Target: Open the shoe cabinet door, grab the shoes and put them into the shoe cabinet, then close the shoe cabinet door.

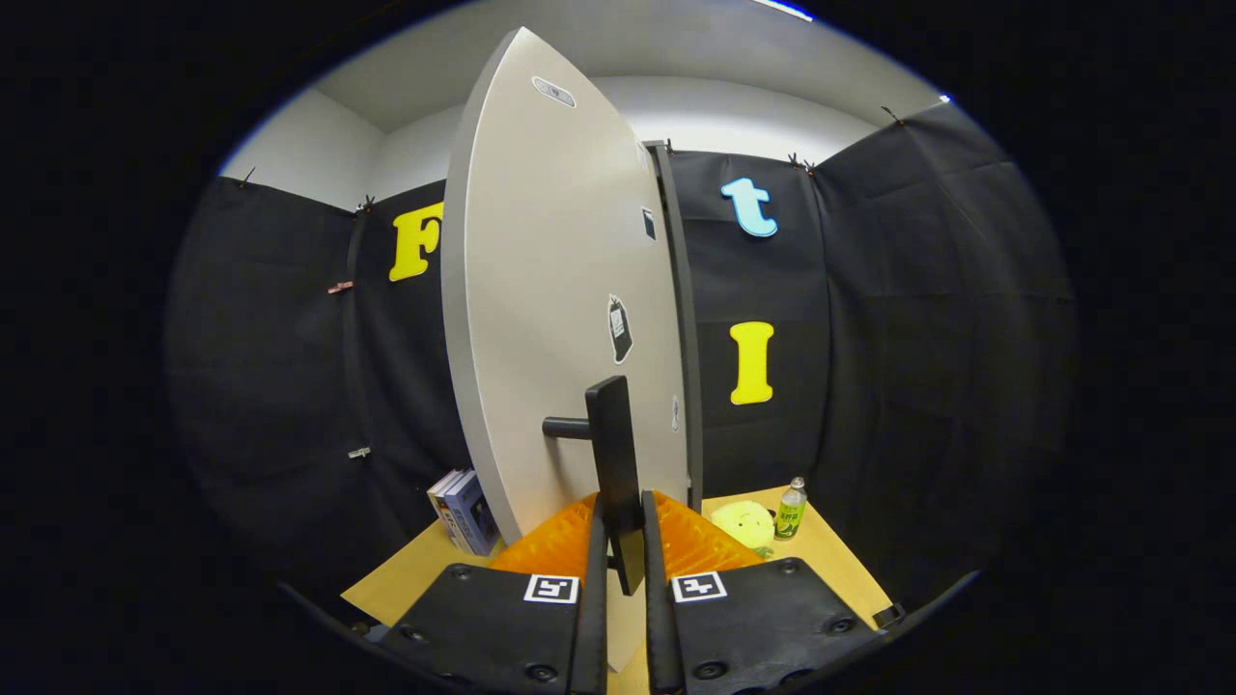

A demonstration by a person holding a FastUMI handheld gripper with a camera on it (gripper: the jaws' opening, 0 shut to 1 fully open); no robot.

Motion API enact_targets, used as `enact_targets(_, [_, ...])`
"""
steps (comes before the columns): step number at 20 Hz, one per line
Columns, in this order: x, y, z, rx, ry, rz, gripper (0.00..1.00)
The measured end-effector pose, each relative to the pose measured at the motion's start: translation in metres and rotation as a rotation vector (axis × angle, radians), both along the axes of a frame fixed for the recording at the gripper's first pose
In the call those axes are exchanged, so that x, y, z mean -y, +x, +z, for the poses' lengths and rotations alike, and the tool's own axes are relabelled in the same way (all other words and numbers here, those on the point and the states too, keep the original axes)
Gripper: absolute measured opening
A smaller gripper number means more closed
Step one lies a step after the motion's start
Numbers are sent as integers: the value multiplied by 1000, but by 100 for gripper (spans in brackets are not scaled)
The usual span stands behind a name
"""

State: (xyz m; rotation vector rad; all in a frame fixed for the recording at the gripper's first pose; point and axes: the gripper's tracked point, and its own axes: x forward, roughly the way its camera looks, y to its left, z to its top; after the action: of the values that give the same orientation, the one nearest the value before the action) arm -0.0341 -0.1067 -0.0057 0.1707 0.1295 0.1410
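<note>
- Booth: black cloth walls, pale wall and ceiling above them; tan table below.
- Cabinet door: pale grey panel, upright, swung out toward the camera so its face and near edge both show. Small dark stickers on its face.
- Door's far edge meets a dark vertical frame strip on the right.
- Handle: dark vertical bar, held off the door face by a short round post on its left side. Lower end of the bar drops between the fingers.
- Gripper: fingers nearly together, one on each side of the handle bar, both appearing to press on it. Narrow gap between them is taken up by the bar.
- Books: a few, standing tilted on the table to the left of the door's lower edge, near the cloth.
- Bottle: small, green label, upright on the table to the right, near the far cloth.
- Yellow round object: soft-looking, just left of the bottle; cannot tell what it is.
</note>
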Motion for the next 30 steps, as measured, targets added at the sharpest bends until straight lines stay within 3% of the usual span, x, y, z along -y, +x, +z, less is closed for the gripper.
enact_targets(11, [94, 4, 1, 20, 79, -79, 15])
enact_targets(15, [88, 1, 0, 15, 166, -9, 15])
enact_targets(22, [91, -12, 1, 35, 64, -85, 16])
enact_targets(26, [77, -40, -1, 36, -10, -101, 23])
enact_targets(28, [61, -57, -3, 25, -11, -74, 25])
enact_targets(30, [41, -68, -9, 18, -7, -43, 34])
